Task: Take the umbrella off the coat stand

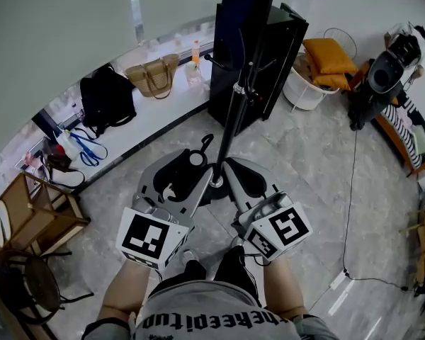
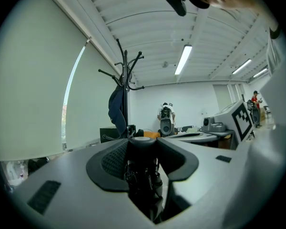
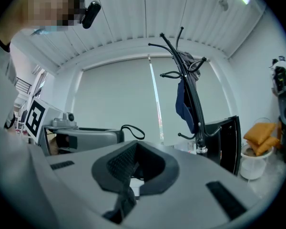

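A black folded umbrella (image 1: 188,163) with a wrist strap loop (image 1: 207,144) sits between the jaws of my left gripper (image 1: 180,172), which is shut on it. In the left gripper view the umbrella (image 2: 143,171) fills the notch between the pads, its round cap on top. The black coat stand (image 1: 230,119) rises between my two grippers, with a dark blue cloth (image 1: 234,20) hanging high on it. It stands a little ahead in both gripper views (image 2: 126,80) (image 3: 190,99). My right gripper (image 1: 249,179) is right of the pole, jaws together, nothing in the notch (image 3: 133,168).
A black cabinet (image 1: 258,62) stands behind the stand, with a white basket of orange cushions (image 1: 322,66) to its right. A black backpack (image 1: 106,98) and a woven bag (image 1: 154,75) rest on the window ledge. A wooden chair (image 1: 28,218) is at left; a cable (image 1: 350,211) crosses the floor.
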